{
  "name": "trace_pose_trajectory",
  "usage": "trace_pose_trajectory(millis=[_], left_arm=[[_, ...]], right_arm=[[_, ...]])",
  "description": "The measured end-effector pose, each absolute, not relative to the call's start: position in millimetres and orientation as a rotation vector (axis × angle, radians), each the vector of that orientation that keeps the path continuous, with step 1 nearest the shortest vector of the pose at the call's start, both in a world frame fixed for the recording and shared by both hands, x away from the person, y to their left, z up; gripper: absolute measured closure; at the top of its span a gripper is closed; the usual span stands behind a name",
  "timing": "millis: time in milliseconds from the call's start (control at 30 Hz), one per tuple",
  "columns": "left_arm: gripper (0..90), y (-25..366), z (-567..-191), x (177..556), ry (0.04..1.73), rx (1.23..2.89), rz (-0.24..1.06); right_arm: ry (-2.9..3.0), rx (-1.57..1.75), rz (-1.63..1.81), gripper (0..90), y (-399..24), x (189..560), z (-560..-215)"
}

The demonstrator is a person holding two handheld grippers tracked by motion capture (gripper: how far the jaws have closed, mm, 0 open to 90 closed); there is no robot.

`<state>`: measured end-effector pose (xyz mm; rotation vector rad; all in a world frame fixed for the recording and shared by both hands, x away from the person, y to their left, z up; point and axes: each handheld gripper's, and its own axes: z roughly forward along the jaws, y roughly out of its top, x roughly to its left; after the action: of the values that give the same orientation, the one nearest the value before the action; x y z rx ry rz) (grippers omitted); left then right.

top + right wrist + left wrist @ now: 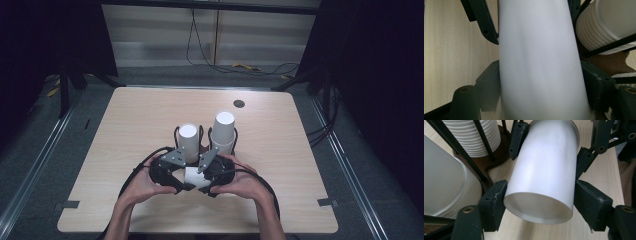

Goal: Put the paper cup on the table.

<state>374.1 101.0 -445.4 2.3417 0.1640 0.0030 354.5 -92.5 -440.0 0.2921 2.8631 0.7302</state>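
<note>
A pale wooden table (125, 150) stands on a grey floor with dark curtains at both sides and cables trailing across the back. Two wire racks on it hold stacks of white cups: a shorter stack (188, 140) just ahead of the left gripper (176, 172) and a taller stack (223, 131) just ahead of the right gripper (206, 170).

Between the two grippers lies a single white paper cup (195, 177), held on its side just above the tabletop. In the left gripper view the cup (544, 175) sits between the black jaws with its open mouth toward the camera, and the pads (495, 202) press against its wall near the rim. The other gripper's jaws clasp it farther along. In the right gripper view the cup (540, 62) runs up between the jaws, both pads (596, 87) against its sides, so each gripper pinches the same cup.

The risk lies in that double hold. Thin paper dents easily, so a hard squeeze could crush the wall. If the hands pull apart unevenly, the cup may twist, slip free or knock the nearby racks (471, 165).
</note>
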Motion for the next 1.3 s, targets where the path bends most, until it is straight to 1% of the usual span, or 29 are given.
trace_pose_trajectory(millis=[200,267,333,667,767,867,967,1067,1167,1300], left_arm=[[29.3,102,-445,375,0.155,2.348,-0.012],[27.3,102,-446,375,0.155,2.349,-0.023],[29.0,101,-446,374,0.156,2.343,-0.028],[27.8,101,-448,375,0.159,2.342,-0.037],[28.2,100,-447,374,0.152,2.348,-0.037],[30.9,101,-447,373,0.151,2.347,-0.041],[34.0,103,-445,373,0.136,2.317,-0.053],[34.3,104,-445,374,0.144,2.304,-0.05],[34.6,104,-445,372,0.163,2.308,-0.023],[34.6,106,-445,371,0.173,2.292,-0.025]], right_arm=[[2.863,0.283,0.739,26.0,-91,354,-440],[2.868,0.271,0.746,26.0,-90,354,-440],[2.863,0.259,0.749,25.9,-88,353,-440],[2.856,0.249,0.785,25.9,-90,353,-438],[2.862,0.261,0.778,25.8,-90,352,-438],[2.871,0.256,0.767,25.4,-91,353,-440],[2.87,0.274,0.782,22.5,-93,353,-441],[2.846,0.293,0.836,20.0,-95,353,-441],[2.825,0.312,0.856,15.1,-96,354,-441],[2.796,0.331,0.879,13.5,-101,354,-441]])
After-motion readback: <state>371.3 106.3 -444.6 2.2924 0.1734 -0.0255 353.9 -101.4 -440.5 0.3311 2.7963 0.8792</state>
